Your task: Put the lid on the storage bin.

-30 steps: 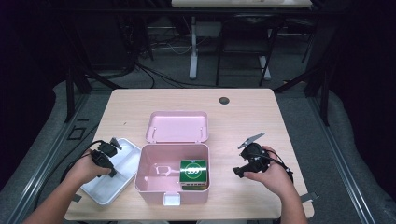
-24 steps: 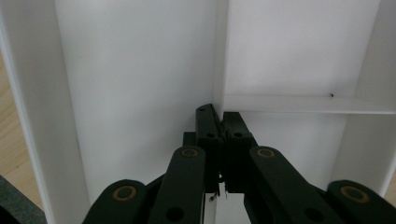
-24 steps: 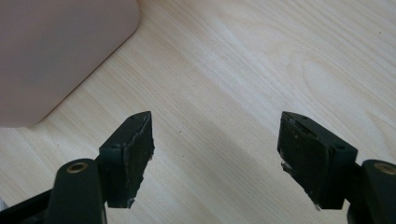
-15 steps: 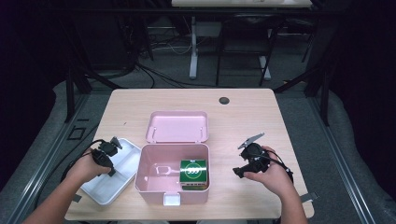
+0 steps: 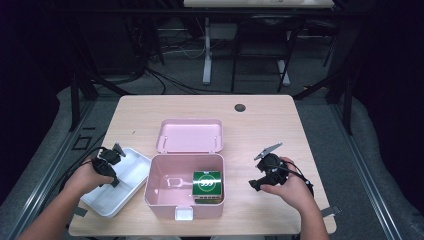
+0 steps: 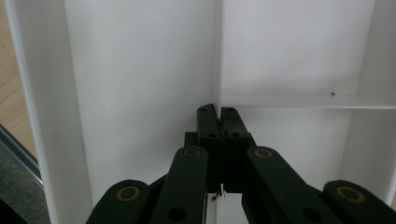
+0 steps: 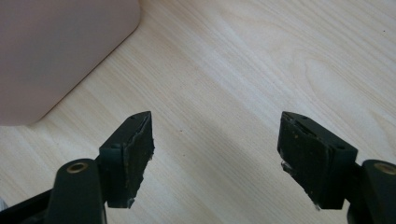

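A pink box [image 5: 156,200] stands open at the table's middle front, its lid [image 5: 190,136] lying flat behind it. Inside it, at the right, sits a green packet [image 5: 206,184]. A white divided tray [image 5: 131,172] lies to the left of the box. My left gripper [image 5: 114,179] points down into the tray; in the left gripper view its jaws [image 6: 217,114] are shut together on the tray's thin divider wall [image 6: 217,46]. To the right of the box my right gripper [image 5: 255,184] hovers over bare wood, open [image 7: 215,140], with nothing between its fingers and the pink box's corner [image 7: 56,46] to one side.
A small dark round fitting [image 5: 240,107] sits in the tabletop near the far edge. The box has a white latch [image 5: 184,214] at its front. Bare wood [image 5: 260,130] spreads behind and right of the box. Beyond the table are dark table legs and cables.
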Motion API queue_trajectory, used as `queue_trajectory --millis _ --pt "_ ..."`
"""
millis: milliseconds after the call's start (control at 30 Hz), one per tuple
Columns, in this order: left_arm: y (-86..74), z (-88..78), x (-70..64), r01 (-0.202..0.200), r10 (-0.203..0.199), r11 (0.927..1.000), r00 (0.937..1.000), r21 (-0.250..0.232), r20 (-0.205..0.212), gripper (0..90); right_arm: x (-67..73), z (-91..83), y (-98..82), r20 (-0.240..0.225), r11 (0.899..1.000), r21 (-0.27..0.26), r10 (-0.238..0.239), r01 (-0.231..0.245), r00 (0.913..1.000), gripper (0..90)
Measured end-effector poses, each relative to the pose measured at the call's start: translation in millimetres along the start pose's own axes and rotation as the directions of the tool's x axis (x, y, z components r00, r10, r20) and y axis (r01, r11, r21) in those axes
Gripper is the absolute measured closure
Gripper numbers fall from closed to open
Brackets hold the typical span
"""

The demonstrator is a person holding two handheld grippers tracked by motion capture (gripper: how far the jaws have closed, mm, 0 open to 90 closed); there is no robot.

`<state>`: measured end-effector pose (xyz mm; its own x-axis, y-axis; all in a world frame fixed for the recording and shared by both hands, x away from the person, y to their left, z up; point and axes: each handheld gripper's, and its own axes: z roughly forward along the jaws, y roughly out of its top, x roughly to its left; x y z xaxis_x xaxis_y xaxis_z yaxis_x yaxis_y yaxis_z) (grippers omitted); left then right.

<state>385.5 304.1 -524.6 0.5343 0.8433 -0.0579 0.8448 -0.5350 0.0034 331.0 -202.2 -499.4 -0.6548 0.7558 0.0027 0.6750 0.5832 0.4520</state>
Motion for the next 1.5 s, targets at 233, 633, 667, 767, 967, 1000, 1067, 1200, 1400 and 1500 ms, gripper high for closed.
queue_trajectory --millis 233,633,667,767,967,1000,1067,1200,1400,1500 --pt "-4.6 -15.5 2.6 -0.001 0.001 0.9999 1.0000 -0.014 0.000 89.1 0.4 0.6 -0.7 0.000 1.000 -0.016 0.005 -0.005 1.0000 26.7" --pt "-12.8 -48.0 3.8 -0.002 0.002 0.9992 1.0000 -0.040 -0.001 89.2 -0.3 -0.3 -0.9 0.000 1.000 -0.003 0.005 -0.005 1.0000 26.7" --pt "-13.1 -50.8 3.7 -0.005 0.005 0.9990 1.0000 -0.044 -0.002 89.2 -0.2 -0.2 -1.0 0.000 1.000 -0.002 0.004 -0.004 1.0000 26.7" --pt "-13.6 -59.1 3.5 -0.010 0.010 0.9987 0.9999 -0.050 -0.001 89.2 -0.1 0.6 -1.8 0.002 1.000 -0.015 0.006 -0.006 1.0000 26.7" --pt "-13.9 -72.8 0.8 -0.026 0.025 0.9981 0.9996 -0.057 -0.014 89.2 -0.1 0.6 -2.4 -0.006 1.000 -0.007 0.012 -0.012 0.9999 26.7" --pt "-14.1 -74.7 0.0 -0.027 0.027 0.9983 0.9996 -0.051 -0.012 89.2 -0.1 0.4 -2.4 -0.004 1.000 -0.006 0.012 -0.012 0.9999 26.7" --pt "-14.2 -77.7 -1.5 -0.035 0.034 0.9981 0.9994 -0.051 -0.008 89.3 -0.2 0.2 -2.6 -0.005 1.000 -0.009 0.013 -0.013 0.9999 26.7" --pt "-14.4 -82.9 -4.3 -0.044 0.044 0.9978 0.9990 -0.050 -0.009 89.2 -0.3 0.8 -2.9 0.000 1.000 -0.015 0.011 -0.011 0.9999 26.7" --pt "-14.7 -92.8 -7.8 -0.060 0.060 0.9971 0.9982 -0.048 -0.011 89.2 0.1 1.2 -2.9 -0.002 1.000 -0.015 0.014 -0.014 0.9999 26.7" --pt "-14.6 -97.4 -9.7 -0.066 0.066 0.9968 0.9978 -0.045 -0.011 89.2 -0.2 0.6 -2.4 -0.003 1.000 0.000 0.007 -0.007 1.0000 26.7"
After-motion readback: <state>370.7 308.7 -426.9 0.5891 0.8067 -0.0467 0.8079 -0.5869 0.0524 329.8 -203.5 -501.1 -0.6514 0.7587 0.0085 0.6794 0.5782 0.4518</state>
